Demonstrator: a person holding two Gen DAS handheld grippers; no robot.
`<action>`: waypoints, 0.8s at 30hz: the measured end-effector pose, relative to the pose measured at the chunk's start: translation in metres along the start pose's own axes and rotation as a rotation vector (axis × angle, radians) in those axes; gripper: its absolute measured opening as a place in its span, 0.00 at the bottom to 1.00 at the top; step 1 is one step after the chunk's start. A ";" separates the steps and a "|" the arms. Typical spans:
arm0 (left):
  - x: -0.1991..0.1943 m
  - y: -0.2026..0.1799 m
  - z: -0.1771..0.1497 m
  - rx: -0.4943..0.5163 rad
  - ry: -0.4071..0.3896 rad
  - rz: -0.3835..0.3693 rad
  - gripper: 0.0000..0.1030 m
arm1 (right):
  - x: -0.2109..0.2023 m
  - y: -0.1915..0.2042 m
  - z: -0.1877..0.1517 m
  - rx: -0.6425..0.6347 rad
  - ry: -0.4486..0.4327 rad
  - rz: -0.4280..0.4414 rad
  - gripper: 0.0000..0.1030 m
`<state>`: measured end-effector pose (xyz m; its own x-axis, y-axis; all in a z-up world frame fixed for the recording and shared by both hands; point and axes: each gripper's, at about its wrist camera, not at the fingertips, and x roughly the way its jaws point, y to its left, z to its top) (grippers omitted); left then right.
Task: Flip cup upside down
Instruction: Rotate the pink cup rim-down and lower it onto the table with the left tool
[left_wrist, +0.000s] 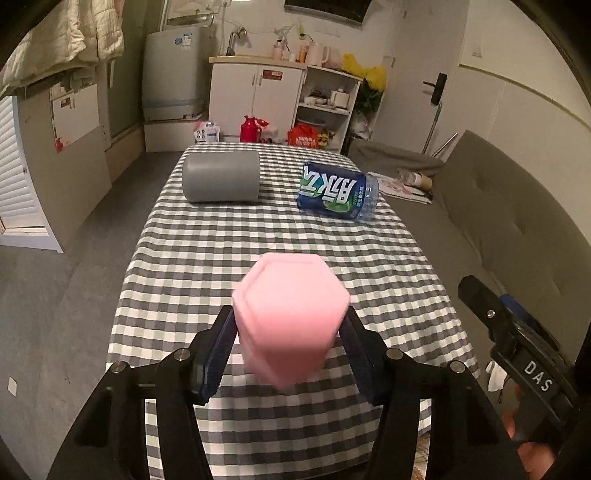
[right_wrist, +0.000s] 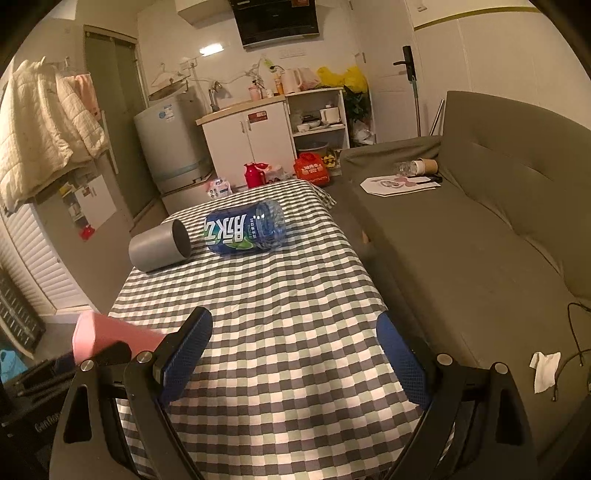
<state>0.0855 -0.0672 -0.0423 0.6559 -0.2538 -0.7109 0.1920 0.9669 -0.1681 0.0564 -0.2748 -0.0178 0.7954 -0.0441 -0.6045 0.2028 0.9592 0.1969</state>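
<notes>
The left tongs (left_wrist: 290, 350) pinch a pink hexagonal plastic cup (left_wrist: 291, 314) between their blue pads, its closed flat end facing up, above the near end of the gingham-clothed surface (left_wrist: 229, 258). The right tongs (right_wrist: 291, 354) stand spread, holding nothing. Toward 12 o'clock, a grey cylindrical cup (left_wrist: 221, 177) lies on its side; at 1 o'clock lies a blue-labelled plastic bottle (left_wrist: 338, 192).

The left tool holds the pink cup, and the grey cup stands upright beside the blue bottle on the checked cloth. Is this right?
Not quite. The left tool does hold the pink cup, but the grey cup lies on its side beside the blue bottle on the checked cloth, as the right wrist view shows.
</notes>
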 end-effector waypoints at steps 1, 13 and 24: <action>0.002 0.001 -0.001 -0.002 0.007 0.004 0.57 | 0.000 0.000 0.000 0.000 0.000 0.001 0.88; 0.005 -0.006 -0.014 0.070 0.001 0.016 0.77 | 0.001 -0.002 0.000 0.006 0.000 0.006 0.88; 0.033 0.001 -0.021 0.021 0.077 0.007 0.78 | 0.002 -0.003 0.000 0.003 0.011 0.011 0.88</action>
<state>0.0920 -0.0737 -0.0807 0.5992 -0.2432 -0.7628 0.2031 0.9678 -0.1490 0.0570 -0.2781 -0.0200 0.7913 -0.0308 -0.6106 0.1959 0.9589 0.2054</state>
